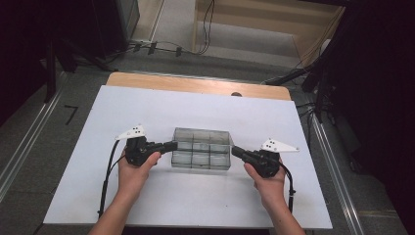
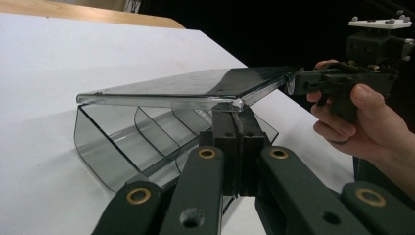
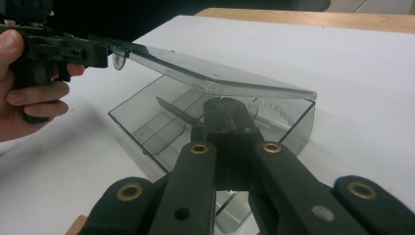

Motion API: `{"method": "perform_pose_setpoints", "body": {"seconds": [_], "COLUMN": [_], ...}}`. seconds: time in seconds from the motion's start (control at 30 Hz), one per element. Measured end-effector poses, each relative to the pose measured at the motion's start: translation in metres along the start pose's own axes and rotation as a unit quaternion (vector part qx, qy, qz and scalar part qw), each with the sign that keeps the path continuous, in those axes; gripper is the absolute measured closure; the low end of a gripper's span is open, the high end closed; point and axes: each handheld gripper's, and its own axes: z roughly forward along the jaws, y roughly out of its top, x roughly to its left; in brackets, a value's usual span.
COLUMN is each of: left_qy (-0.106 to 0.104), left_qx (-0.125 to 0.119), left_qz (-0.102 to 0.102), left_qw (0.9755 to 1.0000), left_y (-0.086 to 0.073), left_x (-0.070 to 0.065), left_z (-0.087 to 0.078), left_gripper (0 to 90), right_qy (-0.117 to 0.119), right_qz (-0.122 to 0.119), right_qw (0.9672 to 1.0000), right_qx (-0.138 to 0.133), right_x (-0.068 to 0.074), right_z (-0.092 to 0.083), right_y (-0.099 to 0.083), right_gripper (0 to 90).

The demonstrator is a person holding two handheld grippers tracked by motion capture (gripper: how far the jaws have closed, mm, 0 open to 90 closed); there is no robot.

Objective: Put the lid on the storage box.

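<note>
A clear plastic box (image 1: 201, 148) with several compartments lies in the middle of the white sheet. Its transparent lid (image 2: 195, 88) is tilted: one long edge rests on the box wall and the other is raised above the tray (image 2: 122, 147). My left gripper (image 1: 173, 145) comes in from the box's left end and is shut on the lid's edge (image 2: 234, 110). My right gripper (image 1: 234, 151) is shut on the opposite end of the lid (image 3: 210, 73), with its tips (image 3: 222, 105) at the rim above the tray (image 3: 161, 122). Each gripper view shows the other gripper (image 2: 298, 83) (image 3: 105, 51) pinching the far end.
The white sheet (image 1: 147, 196) covers a wooden table whose bare edge (image 1: 195, 84) shows at the back. Grey floor with cables (image 1: 156, 48) lies beyond. Dark stands flank the table, one on the left (image 1: 49, 63) and one on the right (image 1: 323, 83).
</note>
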Motion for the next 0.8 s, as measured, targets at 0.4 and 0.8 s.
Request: {"method": "perform_pose_setpoints", "body": {"seconds": [0.4,0.8], "left_qy": [0.0,0.011], "left_qx": [-0.001,0.019], "left_qz": [-0.002,0.001], "left_qw": [1.0,0.9998], "left_y": [-0.012,-0.027], "left_x": [-0.001,-0.001], "left_z": [-0.003,-0.006], "left_gripper": [90.0,90.0], "right_qy": [0.003,0.009], "right_qz": [0.002,0.0], "right_qw": [1.0,0.9998], "right_qx": [0.008,0.017], "right_x": [0.002,0.003], "right_z": [0.002,0.001], "right_y": [-0.012,-0.023], "right_gripper": [88.0,87.9]}}
